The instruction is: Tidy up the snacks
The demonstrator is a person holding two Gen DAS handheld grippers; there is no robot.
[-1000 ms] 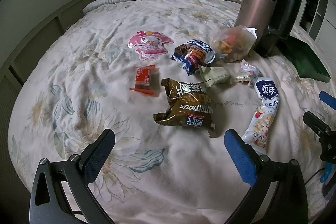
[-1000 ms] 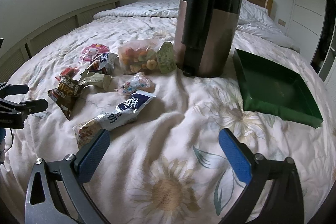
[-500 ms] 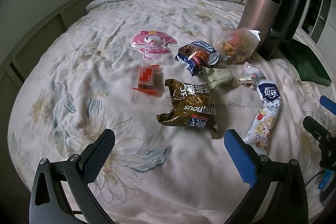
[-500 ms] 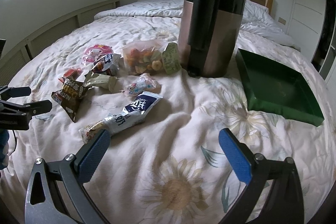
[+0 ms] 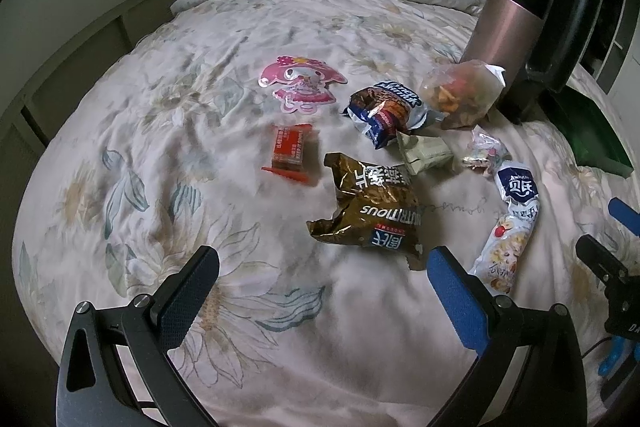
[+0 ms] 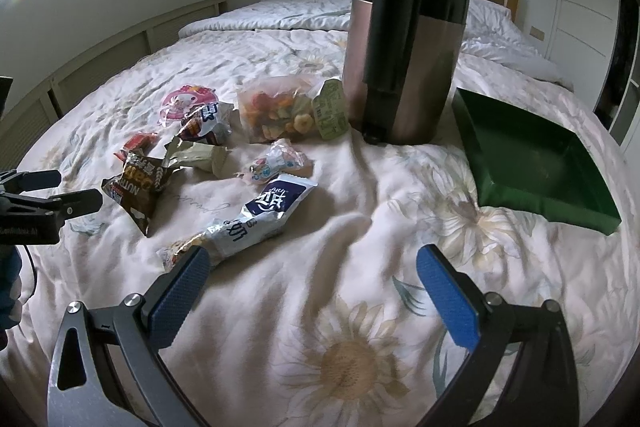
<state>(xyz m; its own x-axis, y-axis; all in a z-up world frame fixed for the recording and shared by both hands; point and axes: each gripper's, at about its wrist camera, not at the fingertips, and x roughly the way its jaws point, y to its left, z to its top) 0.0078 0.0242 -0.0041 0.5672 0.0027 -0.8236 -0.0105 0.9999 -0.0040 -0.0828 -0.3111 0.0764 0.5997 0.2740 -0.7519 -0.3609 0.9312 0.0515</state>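
- left gripper hovers low over the bed, jaws spread wide, nothing between them.
- right gripper likewise, jaws wide apart and empty, over a sunflower print.
- nearest snacks: brown crumpled packet and long white pouch, just ahead of the left gripper.
- mid-bed: red-orange bar, pale green wrapper, small candy bag, blue-white bag.
- further: pink character packet, clear bag of mixed crisps touching the tall pink-and-black bin.
- green tray lies empty toward the bed's right edge, beside the bin.
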